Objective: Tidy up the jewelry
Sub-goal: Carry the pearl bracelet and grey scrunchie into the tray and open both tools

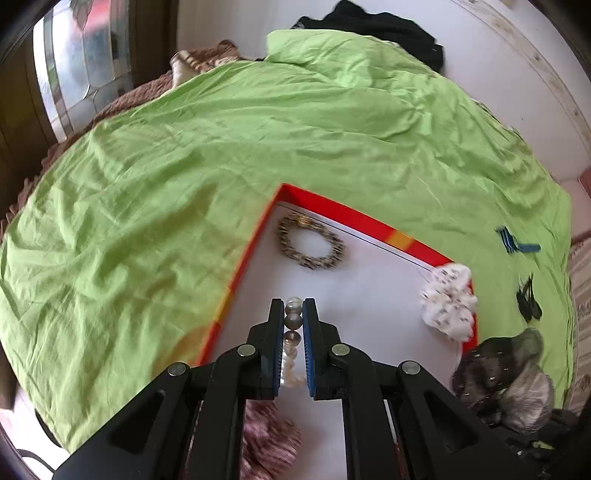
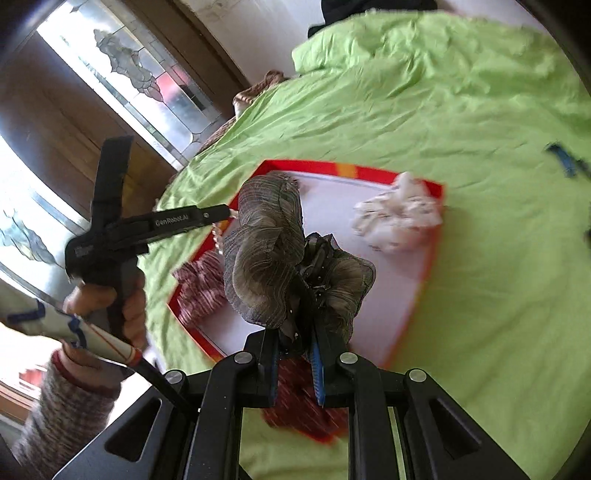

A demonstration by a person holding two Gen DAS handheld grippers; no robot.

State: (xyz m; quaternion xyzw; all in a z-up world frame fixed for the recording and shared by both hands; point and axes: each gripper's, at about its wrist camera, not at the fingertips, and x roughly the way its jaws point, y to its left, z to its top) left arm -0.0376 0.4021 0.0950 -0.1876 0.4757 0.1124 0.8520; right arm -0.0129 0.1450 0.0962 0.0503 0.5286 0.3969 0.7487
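My left gripper (image 1: 294, 309) is shut on a strand of silver-grey pearl beads (image 1: 293, 319), held above the white floor of a red-rimmed tray (image 1: 354, 218). A beaded bracelet (image 1: 311, 242) lies in the tray's far corner. A white patterned scrunchie (image 1: 448, 300) rests on the tray's right rim. My right gripper (image 2: 298, 341) is shut on a grey-brown sheer scrunchie (image 2: 269, 251), which hangs over the same tray (image 2: 432, 254). The scrunchie in my right gripper (image 1: 509, 376) also shows at the lower right of the left wrist view. The left gripper (image 2: 225, 213) shows at the tray's left edge, held by a hand (image 2: 129, 302).
A pink-and-white striped scrunchie (image 2: 201, 284) lies in the tray's near corner. The tray sits on a crumpled green bedsheet (image 1: 221, 147). A blue hair clip (image 1: 517, 243) and a dark clip (image 1: 528, 299) lie on the sheet to the right. Dark clothing (image 1: 388, 26) lies at the far end.
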